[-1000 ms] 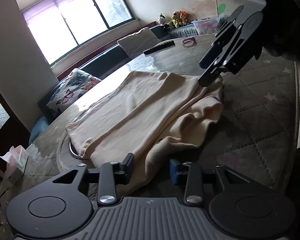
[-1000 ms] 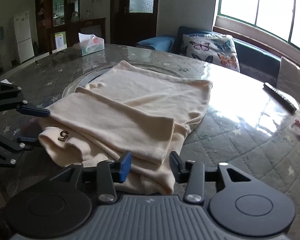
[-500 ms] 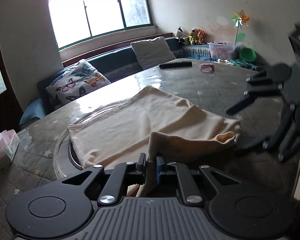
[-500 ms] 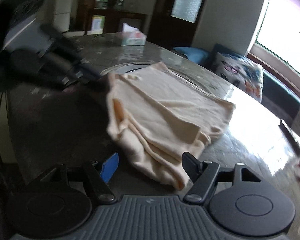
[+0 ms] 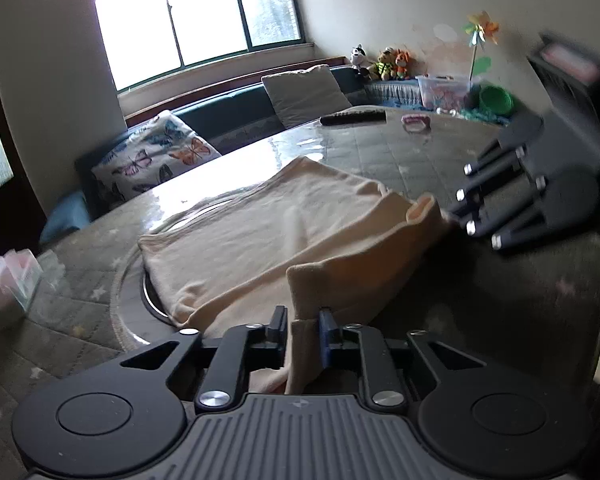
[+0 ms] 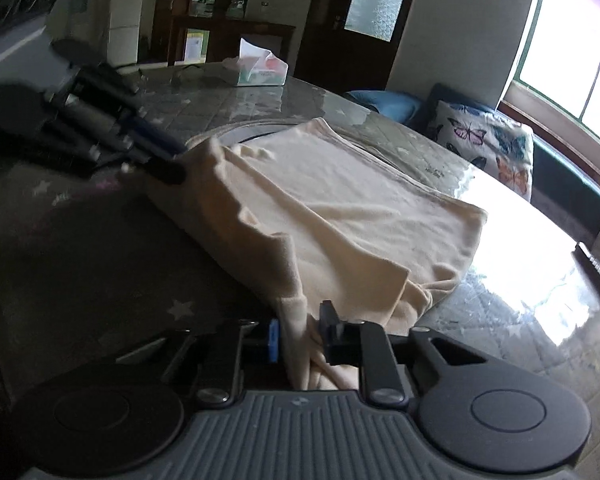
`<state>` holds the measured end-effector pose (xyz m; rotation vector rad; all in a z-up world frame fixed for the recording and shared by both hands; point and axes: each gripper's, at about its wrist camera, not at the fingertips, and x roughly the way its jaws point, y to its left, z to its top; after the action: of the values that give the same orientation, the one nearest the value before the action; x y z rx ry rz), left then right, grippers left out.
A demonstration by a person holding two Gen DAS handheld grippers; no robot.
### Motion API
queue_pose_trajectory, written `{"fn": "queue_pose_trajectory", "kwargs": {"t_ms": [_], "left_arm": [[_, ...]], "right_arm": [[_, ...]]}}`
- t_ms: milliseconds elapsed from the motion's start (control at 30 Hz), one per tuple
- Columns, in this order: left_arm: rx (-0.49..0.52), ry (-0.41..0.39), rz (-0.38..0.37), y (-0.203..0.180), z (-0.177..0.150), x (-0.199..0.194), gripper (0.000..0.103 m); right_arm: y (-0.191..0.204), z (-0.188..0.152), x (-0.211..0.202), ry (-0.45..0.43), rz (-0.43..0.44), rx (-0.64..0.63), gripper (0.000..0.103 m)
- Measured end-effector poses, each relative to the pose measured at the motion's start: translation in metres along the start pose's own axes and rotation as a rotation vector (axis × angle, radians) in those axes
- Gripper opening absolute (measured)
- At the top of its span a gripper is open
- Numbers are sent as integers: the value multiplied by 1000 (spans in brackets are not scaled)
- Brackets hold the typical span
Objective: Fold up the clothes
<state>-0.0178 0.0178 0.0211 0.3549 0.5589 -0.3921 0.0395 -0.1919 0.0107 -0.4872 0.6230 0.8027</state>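
Cream garment [image 5: 268, 232] edge pinched by left hand-held gripper [image 5: 303, 322] and right hand-held gripper [image 6: 298, 334], lifted off worktop [image 5: 440, 160] to fold over.

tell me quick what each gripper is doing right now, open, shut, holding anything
Left gripper: shut on the near edge of the cream garment.
Right gripper: jaws just closed, shut on the garment's other near corner.

tissue box [image 6: 260, 70], remote [image 5: 353, 117], butterfly cushion [image 5: 152, 158]
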Motion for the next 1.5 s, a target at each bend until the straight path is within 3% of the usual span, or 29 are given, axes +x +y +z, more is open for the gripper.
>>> {"fn": "queue_pose_trajectory", "kwargs": {"t_ms": [100, 367, 433, 533, 567, 633, 833, 1200, 1333, 1500], "left_arm": [[46, -7, 28, -6, -7, -2, 35], [161, 2, 85, -19, -28, -1, 36], [205, 6, 93, -23, -33, 0, 35], [230, 13, 99, -24, -37, 0, 18], [226, 13, 95, -23, -36, -1, 8], [207, 7, 92, -20, -33, -5, 6], [126, -42, 70, -14, -20, -36, 5], [30, -94, 21, -35, -14, -119, 5], [25, -109, 36, -32, -5, -114, 5], [-16, -124, 63, -10, 15, -88, 5]], "right_arm": [[-5, 4, -1, -1, 9, 42, 9], [-13, 14, -7, -17, 13, 99, 8], [-15, 15, -7, -16, 13, 114, 8], [-13, 14, -7, -17, 5, 129, 8], [-13, 13, -8, -19, 2, 136, 7], [-11, 12, -10, -29, -7, 148, 7], [-5, 13, -29, -74, -23, 151, 6], [32, 2, -115, -116, 13, 120, 6], [39, 3, -127, -105, 15, 100, 5], [20, 18, -116, -110, -10, 114, 5]]}}
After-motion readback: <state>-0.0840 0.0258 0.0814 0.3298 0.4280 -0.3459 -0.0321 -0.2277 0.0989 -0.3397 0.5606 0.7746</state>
